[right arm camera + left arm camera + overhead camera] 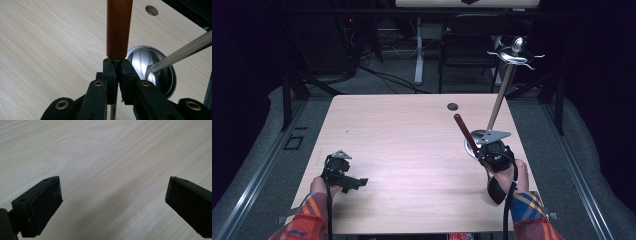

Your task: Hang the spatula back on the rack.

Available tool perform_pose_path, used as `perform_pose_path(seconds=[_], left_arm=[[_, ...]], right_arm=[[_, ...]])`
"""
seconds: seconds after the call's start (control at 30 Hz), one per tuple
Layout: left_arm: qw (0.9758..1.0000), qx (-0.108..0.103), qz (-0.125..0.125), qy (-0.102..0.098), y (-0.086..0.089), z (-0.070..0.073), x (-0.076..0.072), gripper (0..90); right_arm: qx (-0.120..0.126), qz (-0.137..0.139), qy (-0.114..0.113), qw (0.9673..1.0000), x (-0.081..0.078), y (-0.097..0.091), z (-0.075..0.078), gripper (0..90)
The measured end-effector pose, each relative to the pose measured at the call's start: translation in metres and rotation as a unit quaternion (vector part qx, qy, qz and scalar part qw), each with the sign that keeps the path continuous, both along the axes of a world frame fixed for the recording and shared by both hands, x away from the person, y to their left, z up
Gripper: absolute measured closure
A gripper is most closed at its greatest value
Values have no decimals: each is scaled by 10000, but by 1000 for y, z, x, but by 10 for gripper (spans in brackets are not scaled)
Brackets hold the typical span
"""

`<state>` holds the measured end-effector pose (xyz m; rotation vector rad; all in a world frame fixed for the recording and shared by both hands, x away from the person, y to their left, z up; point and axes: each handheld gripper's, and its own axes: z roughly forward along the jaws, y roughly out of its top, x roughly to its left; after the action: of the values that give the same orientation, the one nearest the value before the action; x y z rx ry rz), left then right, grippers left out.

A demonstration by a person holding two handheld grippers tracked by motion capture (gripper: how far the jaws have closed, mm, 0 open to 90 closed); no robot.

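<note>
Right gripper (117,65) clamps a utensil's metal shank just below its wooden handle (119,27), beside the stand base (163,72). Left gripper (112,195) gapes wide, holding nothing.

Table (412,150): pale wood-grain top, with a small round hole (452,106) near its far edge.
Stand (502,95): a slim metal pole rose tilted from a round shiny base (160,72) near the table's right edge, topped by a rounded knob with thin curved hooks (517,52).
Chair (467,47): dark, stood behind the table on the floor.
White post (418,50): upright beyond the far edge, with dark cables lying on the floor near it.
Floor: grey carpet around the table; dark surroundings.
</note>
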<state>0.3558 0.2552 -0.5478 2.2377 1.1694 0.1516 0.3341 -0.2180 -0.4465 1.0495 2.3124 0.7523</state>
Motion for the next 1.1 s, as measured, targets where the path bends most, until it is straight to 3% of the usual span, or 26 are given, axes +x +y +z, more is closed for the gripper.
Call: perform_pose_path(seconds=[0.17,0.33,0.47,0.67,0.83,1.1], left_arm=[[9998,-171,-10,-34,2,2,0,1],[9998,-175,-33,-26,1,2,3,1],[9997,-174,-101,-137,0,6,4,1],[9995,-185,-151,-183,-3,9,2,1],[9996,-191,-154,-134,-1,7,4,1],[9996,-176,-166,-126,1,6,5,0]], right_arm=[[5,20,-53,10000,-3,3,3,843],[39,29,-134,9999,-4,3,6,843],[84,18,-212,9997,-9,1,10,843],[571,-110,-331,9978,-16,-9,21,843],[607,-159,-518,9967,-18,-14,25,843],[873,-311,-782,9926,-19,-22,33,843]])
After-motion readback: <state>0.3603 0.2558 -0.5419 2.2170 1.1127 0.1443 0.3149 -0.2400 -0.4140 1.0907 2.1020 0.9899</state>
